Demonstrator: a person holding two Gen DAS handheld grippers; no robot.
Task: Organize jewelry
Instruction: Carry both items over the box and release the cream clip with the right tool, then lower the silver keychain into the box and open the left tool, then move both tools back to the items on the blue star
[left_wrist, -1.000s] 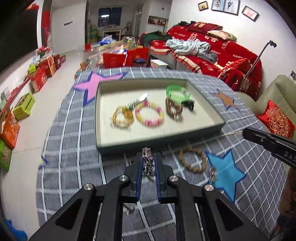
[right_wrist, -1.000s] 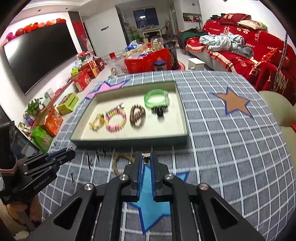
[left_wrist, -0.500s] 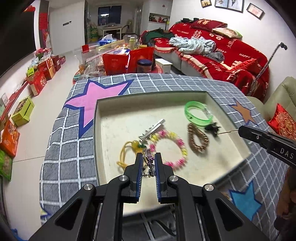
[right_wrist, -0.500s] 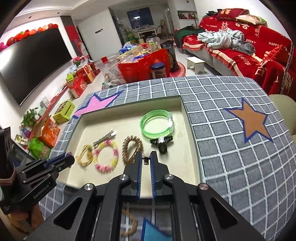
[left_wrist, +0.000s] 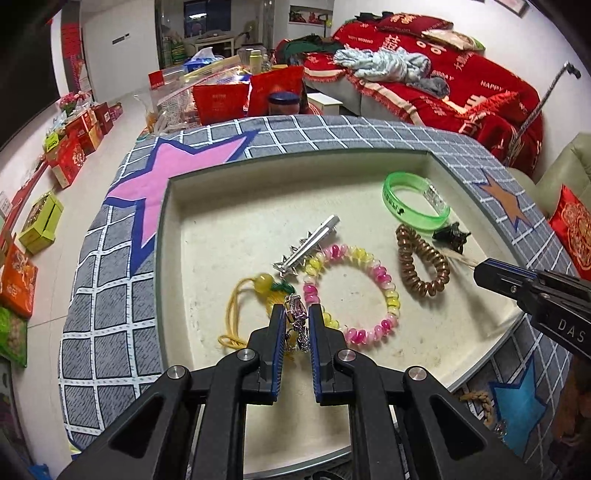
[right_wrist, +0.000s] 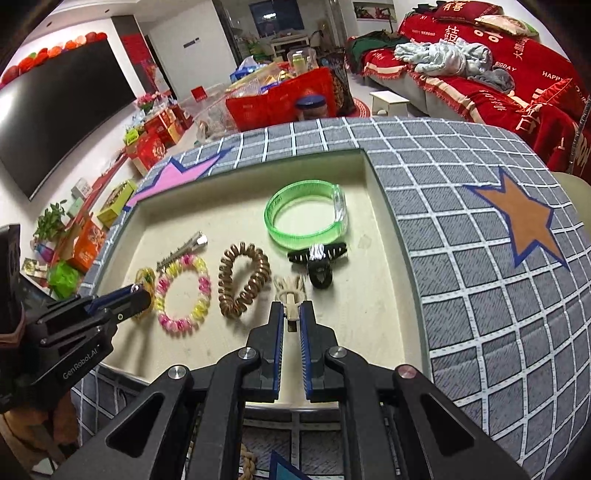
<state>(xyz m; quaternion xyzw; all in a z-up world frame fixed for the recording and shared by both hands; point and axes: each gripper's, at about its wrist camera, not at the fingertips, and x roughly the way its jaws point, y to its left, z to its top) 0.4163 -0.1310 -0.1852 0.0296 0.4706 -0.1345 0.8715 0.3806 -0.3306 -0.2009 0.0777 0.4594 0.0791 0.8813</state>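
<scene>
Both grippers have come forward from the checked cloth's near edge to hang over the cream tray (left_wrist: 168, 258), each carrying jewelry.

Left gripper (left_wrist: 296, 314) is clamped narrowly on a silvery, purple-stoned chain piece (left_wrist: 296, 312), above the yellow cord charm (left_wrist: 255, 286) and beside the pink-and-yellow bead bracelet (left_wrist: 351, 291). Right gripper (right_wrist: 291, 314) is fully closed on a small cream tassel piece (right_wrist: 290, 291), between the bronze coil hair tie (right_wrist: 242, 278) and black claw clip (right_wrist: 319, 260). A green bangle (right_wrist: 306, 218) lies behind.
</scene>
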